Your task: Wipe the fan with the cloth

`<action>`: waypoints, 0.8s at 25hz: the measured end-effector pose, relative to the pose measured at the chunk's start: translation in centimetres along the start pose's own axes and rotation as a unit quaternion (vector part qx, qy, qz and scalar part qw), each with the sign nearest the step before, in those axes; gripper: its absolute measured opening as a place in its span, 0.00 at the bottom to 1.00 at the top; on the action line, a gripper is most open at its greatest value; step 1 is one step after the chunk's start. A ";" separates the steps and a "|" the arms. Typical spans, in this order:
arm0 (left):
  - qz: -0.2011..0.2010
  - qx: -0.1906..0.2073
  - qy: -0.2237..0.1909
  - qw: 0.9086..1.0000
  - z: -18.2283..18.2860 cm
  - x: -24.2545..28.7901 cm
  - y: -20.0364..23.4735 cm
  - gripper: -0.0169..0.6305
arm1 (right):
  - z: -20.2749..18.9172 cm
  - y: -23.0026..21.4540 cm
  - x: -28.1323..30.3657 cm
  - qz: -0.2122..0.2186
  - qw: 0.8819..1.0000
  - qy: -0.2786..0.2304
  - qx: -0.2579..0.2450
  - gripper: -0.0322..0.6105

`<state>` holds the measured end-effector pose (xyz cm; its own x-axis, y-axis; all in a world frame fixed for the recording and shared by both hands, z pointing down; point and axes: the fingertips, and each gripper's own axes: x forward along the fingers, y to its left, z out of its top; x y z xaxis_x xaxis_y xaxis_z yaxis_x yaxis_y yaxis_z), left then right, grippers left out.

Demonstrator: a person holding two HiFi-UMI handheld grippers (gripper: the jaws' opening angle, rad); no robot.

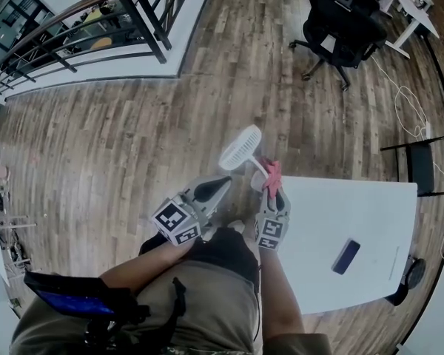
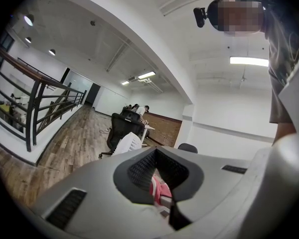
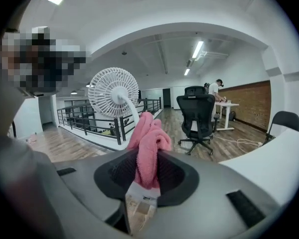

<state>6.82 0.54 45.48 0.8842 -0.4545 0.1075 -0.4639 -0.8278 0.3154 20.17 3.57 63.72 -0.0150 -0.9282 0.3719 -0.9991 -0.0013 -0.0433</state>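
A white table (image 1: 370, 220) stands on a wooden plank floor (image 1: 133, 139). A small dark flat object (image 1: 345, 257) lies near the table's right edge. Well beyond the table are a black office chair (image 1: 340, 21), a loose white cable (image 1: 407, 102) and a dark metal railing (image 1: 81, 21).

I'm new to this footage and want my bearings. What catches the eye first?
A pink cloth is bunched in the jaws of the right gripper, close by a white fan at the corner of the white table. The left gripper sits beside them, shut and holding nothing.
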 end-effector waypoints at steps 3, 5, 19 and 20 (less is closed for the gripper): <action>0.002 -0.003 0.004 1.000 -0.3 -0.2 0.3 0.01 | -0.6 0.3 0.4 0.012 1.000 0.015 -0.003 0.24; 0.002 -0.005 0.006 1.000 -0.5 -0.3 0.4 0.01 | -1.0 0.5 0.5 0.018 0.999 0.027 -0.005 0.24; -0.023 0.002 -0.002 1.000 -0.5 0.4 -1.3 0.01 | 17.4 0.0 -2.3 -0.003 0.986 -0.164 0.042 0.24; -0.024 0.001 -0.002 1.000 -0.6 0.4 -1.3 0.01 | 19.0 0.2 -2.2 0.000 0.982 -0.182 0.051 0.24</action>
<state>7.82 1.65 45.63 0.9049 -0.4164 0.0879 -0.4216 -0.8494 0.3173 20.75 -1.45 45.25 0.0185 -0.9997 0.0175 -0.9896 -0.0208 -0.1426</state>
